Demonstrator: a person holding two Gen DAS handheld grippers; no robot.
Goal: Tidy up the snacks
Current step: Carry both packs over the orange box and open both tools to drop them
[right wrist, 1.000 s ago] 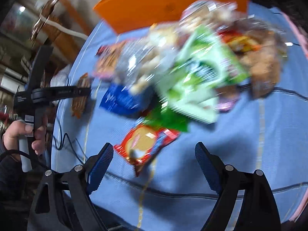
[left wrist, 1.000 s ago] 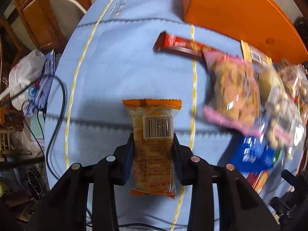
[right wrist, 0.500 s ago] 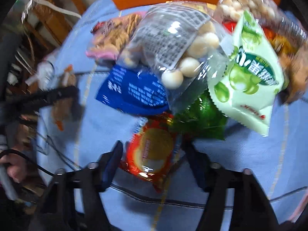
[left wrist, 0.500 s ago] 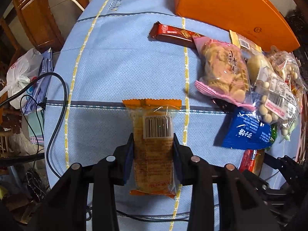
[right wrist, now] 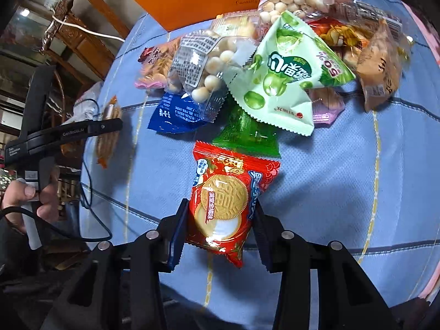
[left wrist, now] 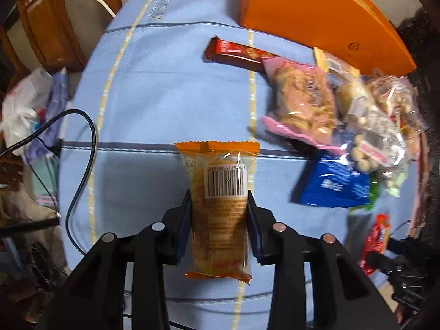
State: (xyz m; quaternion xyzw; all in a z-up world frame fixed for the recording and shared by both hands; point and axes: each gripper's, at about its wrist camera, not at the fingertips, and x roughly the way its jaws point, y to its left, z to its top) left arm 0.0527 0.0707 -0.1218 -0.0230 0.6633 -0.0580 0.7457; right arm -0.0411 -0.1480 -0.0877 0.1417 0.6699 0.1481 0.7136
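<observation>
1. Your left gripper (left wrist: 219, 217) is closed on a narrow orange-wrapped snack (left wrist: 218, 206). Its pads press the packet's two long sides, with the barcode end sticking out past the fingertips over the blue tablecloth (left wrist: 154, 96). The packet looks lifted clear of the cloth.

2. Your right gripper (right wrist: 220, 227) has just been closing, and its jaws now pinch a red biscuit packet (right wrist: 224, 206) at its lower half. The packet's top edge lies just beside a green wrapper (right wrist: 244, 134) at the near edge of the snack pile (right wrist: 275, 63).

3. Risk: both packets are slick film around loose contents. A grip this far down could let the red packet swivel or slide out as you lift.

4. Risk: squeezing harder to stop a slip could crack the biscuit inside.

5. Risk: if the red packet's top is caught under the green wrapper, pulling it away may drag the pale green bag (right wrist: 286, 74) and the clear bag of round balls (right wrist: 200, 66) with it.

6. Risk: a black cable (left wrist: 82, 165) loops over the table's left edge, near your left gripper. A sideways sweep could snag it.

7. The orange box (left wrist: 316, 16) stands behind the pile. Reaching it means passing over the heap, so a low carry could knock bags.
</observation>
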